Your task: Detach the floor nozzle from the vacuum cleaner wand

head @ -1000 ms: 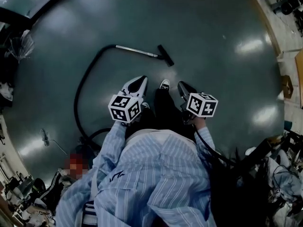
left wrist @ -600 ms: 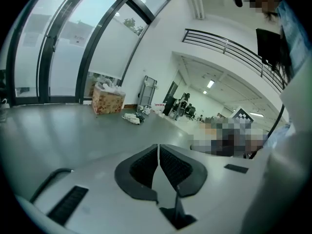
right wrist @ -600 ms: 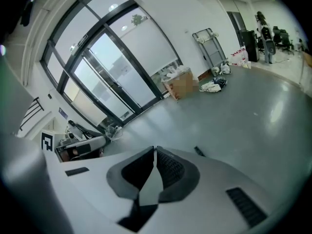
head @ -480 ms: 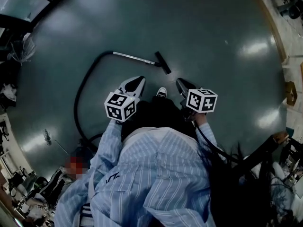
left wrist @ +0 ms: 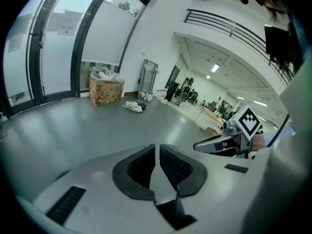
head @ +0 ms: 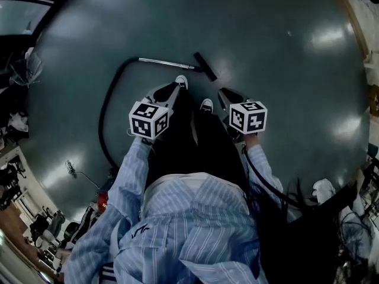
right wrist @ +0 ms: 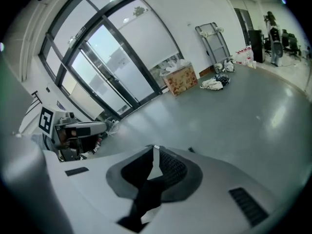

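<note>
1. Head view: I am seeing the floor nozzle [head: 205,67] lying on the grey floor [head: 284,99], joined to the metal wand [head: 161,63], just ahead of both grippers.
2. The black hose [head: 105,108] is curving from the wand's other end back toward my operator's left side.
3. The left gripper [head: 172,89] is showing its jaws pressed together, with nothing between them.
4. The right gripper [head: 224,93] is likewise closed and empty, hovering near the nozzle without touching it.

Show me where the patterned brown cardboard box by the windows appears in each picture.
Head view: not in it.
Left gripper view: patterned brown cardboard box, upper left, below the window.
Right gripper view: the box, upper centre.
Shared landmark: white bags heaped on the floor right of it, both gripper views.
</note>
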`<control>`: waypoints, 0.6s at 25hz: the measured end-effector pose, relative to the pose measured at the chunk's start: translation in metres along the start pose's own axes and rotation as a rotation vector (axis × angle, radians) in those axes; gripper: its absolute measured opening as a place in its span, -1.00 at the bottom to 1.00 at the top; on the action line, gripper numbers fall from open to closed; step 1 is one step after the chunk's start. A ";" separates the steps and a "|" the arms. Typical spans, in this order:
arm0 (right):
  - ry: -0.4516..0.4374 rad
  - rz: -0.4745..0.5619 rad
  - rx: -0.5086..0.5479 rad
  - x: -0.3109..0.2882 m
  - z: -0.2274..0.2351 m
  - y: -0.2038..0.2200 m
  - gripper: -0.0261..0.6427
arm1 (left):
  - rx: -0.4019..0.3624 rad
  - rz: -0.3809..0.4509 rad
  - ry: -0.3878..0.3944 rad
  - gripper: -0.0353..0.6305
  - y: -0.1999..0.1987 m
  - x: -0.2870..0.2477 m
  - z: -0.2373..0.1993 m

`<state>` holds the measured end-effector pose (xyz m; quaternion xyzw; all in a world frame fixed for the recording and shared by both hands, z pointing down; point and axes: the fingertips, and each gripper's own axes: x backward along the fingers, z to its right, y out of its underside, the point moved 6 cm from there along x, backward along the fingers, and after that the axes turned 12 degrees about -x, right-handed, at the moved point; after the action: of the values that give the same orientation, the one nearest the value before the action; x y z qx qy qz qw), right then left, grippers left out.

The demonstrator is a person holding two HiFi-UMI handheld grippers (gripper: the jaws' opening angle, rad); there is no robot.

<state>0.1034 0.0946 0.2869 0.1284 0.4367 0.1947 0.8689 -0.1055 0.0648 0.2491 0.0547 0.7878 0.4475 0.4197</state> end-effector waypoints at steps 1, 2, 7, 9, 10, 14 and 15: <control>-0.002 -0.010 -0.001 -0.005 0.004 -0.002 -0.86 | -0.007 -0.018 0.013 -0.87 0.002 -0.010 -0.006; -0.004 -0.018 -0.004 -0.011 0.008 -0.004 -0.85 | -0.016 -0.035 0.025 -0.87 0.004 -0.021 -0.012; -0.011 -0.098 -0.028 -0.070 0.041 -0.004 -0.58 | -0.115 -0.151 0.077 -0.87 0.035 -0.084 -0.054; -0.002 -0.117 -0.024 -0.105 0.055 -0.006 -0.48 | -0.140 -0.192 0.119 -0.87 0.053 -0.112 -0.077; 0.011 -0.126 -0.021 -0.122 0.063 -0.005 -0.44 | -0.147 -0.214 0.140 -0.86 0.063 -0.126 -0.088; 0.061 -0.163 -0.041 -0.178 0.104 0.008 -0.39 | -0.170 -0.304 0.179 -0.84 0.105 -0.175 -0.116; 0.068 -0.164 -0.047 -0.191 0.113 0.008 -0.39 | -0.178 -0.327 0.186 -0.83 0.115 -0.188 -0.124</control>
<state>0.0894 0.0096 0.4921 0.0654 0.4704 0.1375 0.8692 -0.1063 -0.0359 0.4816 -0.1528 0.7788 0.4446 0.4154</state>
